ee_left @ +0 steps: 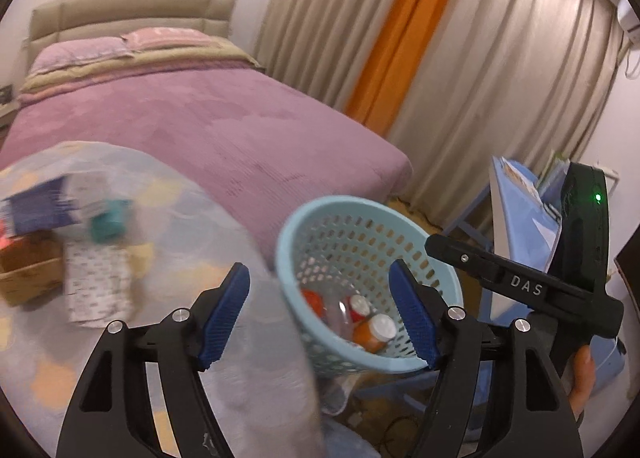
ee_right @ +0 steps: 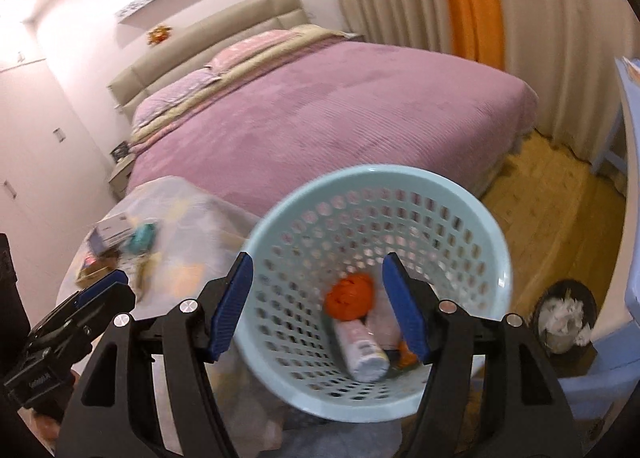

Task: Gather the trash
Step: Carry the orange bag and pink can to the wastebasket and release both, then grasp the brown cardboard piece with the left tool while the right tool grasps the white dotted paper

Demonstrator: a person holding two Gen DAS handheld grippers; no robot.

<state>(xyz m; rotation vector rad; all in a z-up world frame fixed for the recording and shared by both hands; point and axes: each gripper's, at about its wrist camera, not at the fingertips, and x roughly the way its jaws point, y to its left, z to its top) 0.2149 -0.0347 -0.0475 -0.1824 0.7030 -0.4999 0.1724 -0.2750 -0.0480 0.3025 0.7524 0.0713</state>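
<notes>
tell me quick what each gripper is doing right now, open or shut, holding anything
Left gripper: open, fingers spread wide, holding nothing.
Right gripper: open, fingers spread in front of the light blue basket, holding nothing.

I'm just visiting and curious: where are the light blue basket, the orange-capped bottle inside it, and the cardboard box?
light blue basket (ee_right: 400, 174): right wrist view, far rim.
white-capped orange bottle (ee_left: 374, 332): left wrist view, its body.
cardboard box (ee_left: 28, 278): left wrist view, front wall.

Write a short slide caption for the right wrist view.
Open right gripper hovers over a pale blue perforated plastic basket holding an orange crumpled wad and a white bottle.
</notes>
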